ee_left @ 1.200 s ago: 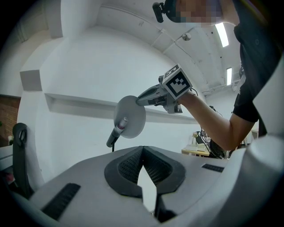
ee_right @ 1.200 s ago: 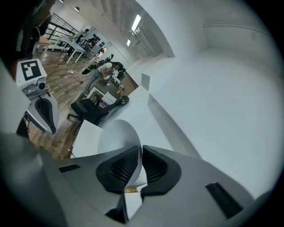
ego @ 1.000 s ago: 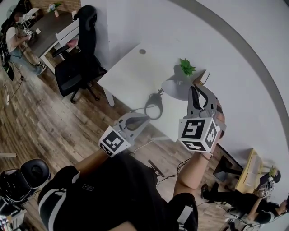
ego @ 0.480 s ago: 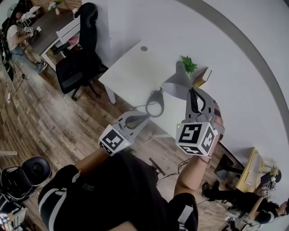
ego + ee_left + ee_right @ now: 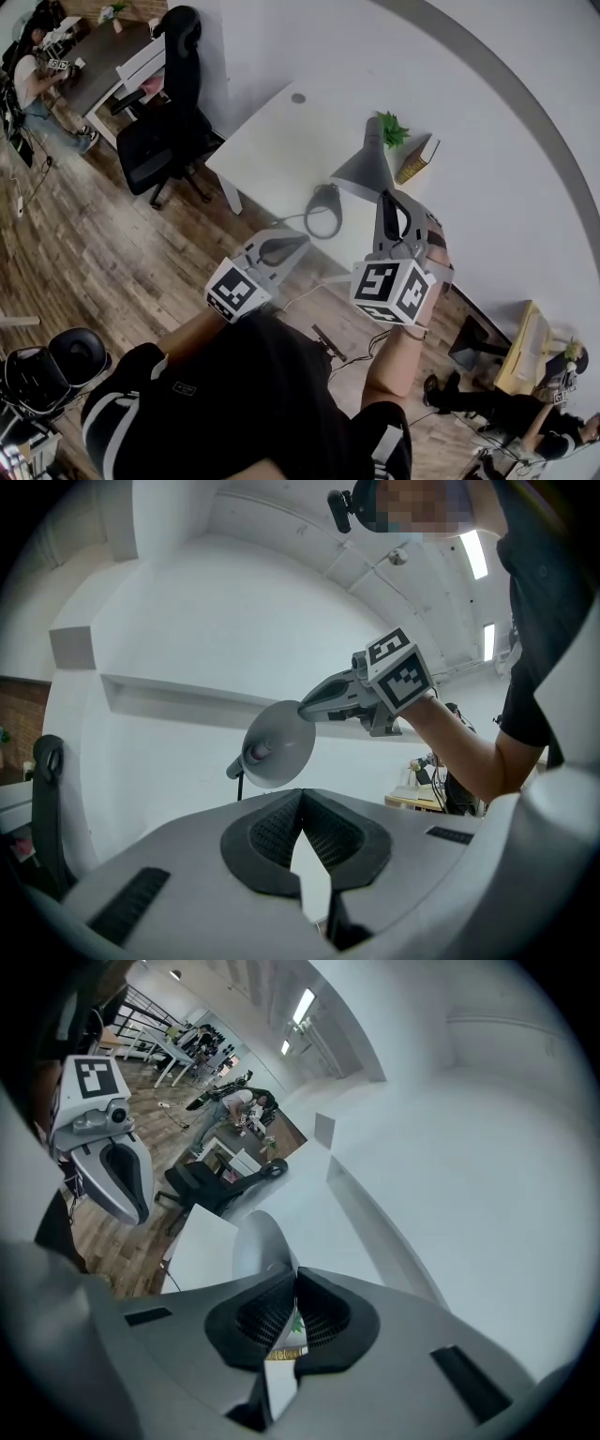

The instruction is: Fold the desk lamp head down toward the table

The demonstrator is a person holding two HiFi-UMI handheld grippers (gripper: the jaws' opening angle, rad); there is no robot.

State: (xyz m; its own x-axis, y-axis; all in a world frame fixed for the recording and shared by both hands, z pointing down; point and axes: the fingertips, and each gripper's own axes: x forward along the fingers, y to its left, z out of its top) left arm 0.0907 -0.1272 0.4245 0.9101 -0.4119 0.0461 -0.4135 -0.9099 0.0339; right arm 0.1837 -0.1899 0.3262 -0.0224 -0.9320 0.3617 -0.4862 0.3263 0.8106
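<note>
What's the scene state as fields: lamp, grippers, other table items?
lamp shade: grey cone, opening tilted sideways, not yet down
left gripper: jaws together, empty, short of lamp shade
right gripper: jaws together, tips at lamp shade rim
table: white; holds dark ring (likely lamp base), plant, book

- A small green plant stands ahead of me, with a book just beside it.
- A black office chair stands on the wooden floor to my left.
- A person sits at a dark table in the far corner.
</note>
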